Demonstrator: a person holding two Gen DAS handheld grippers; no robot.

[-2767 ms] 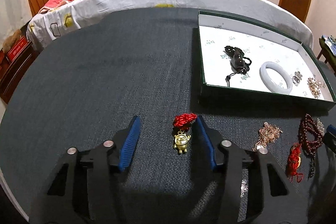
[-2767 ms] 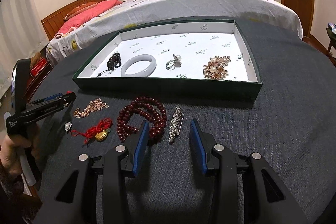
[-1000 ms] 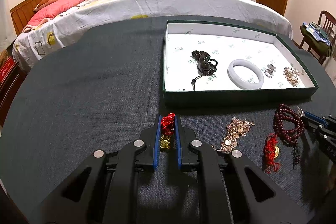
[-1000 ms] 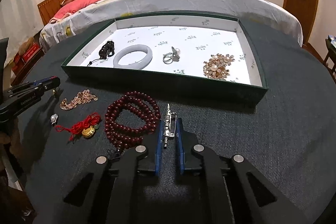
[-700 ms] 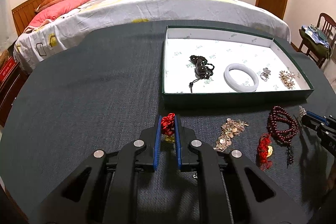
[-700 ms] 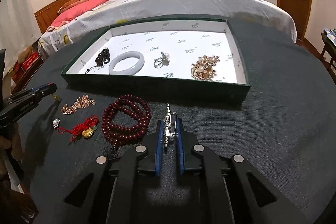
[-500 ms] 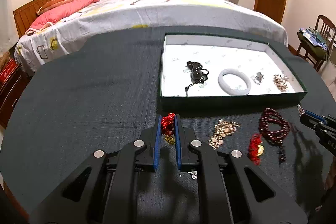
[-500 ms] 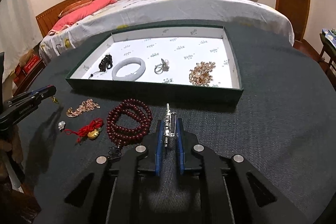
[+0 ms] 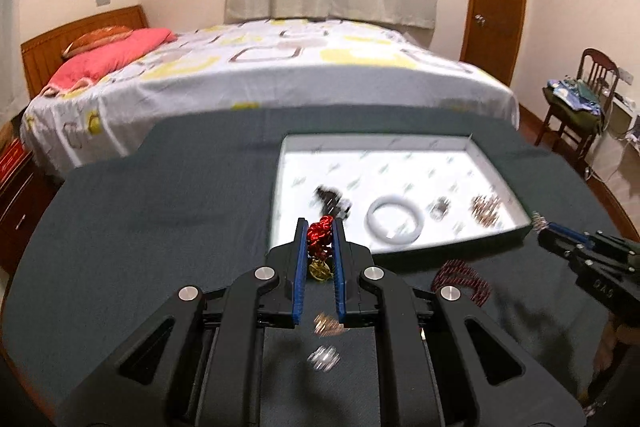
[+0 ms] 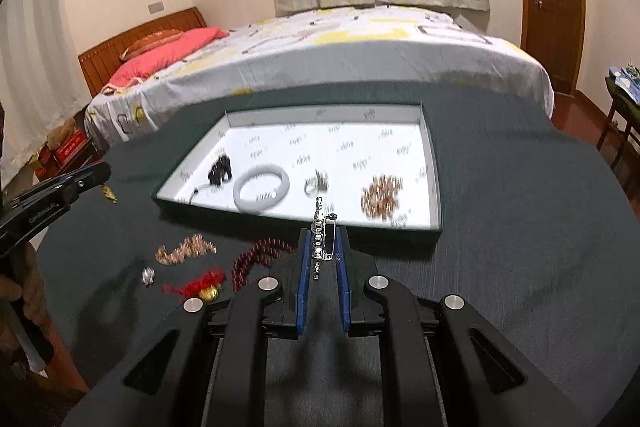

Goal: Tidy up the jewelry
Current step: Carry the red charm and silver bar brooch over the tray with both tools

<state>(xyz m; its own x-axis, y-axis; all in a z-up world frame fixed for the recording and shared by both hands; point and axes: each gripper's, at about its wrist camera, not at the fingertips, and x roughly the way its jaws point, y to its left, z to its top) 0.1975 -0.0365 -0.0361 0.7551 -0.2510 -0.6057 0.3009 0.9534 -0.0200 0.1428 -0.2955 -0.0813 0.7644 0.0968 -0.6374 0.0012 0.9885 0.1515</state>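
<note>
Left wrist view: the left hand-held gripper (image 9: 320, 227) is pinching a red-knotted gold charm (image 9: 319, 239), hanging clear above the desk (image 9: 140, 227). The right hand-held gripper (image 10: 321, 233) is clamping a silver brooch (image 10: 320, 231) just before the tray (image 10: 434, 227).

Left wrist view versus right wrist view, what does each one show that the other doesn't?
Only the left wrist view shows the left claw shut on the red knot charm. Only the right wrist view shows the right claw shut on the silver brooch. Both share the green tray with the white bangle, and the red beads outside it.
</note>
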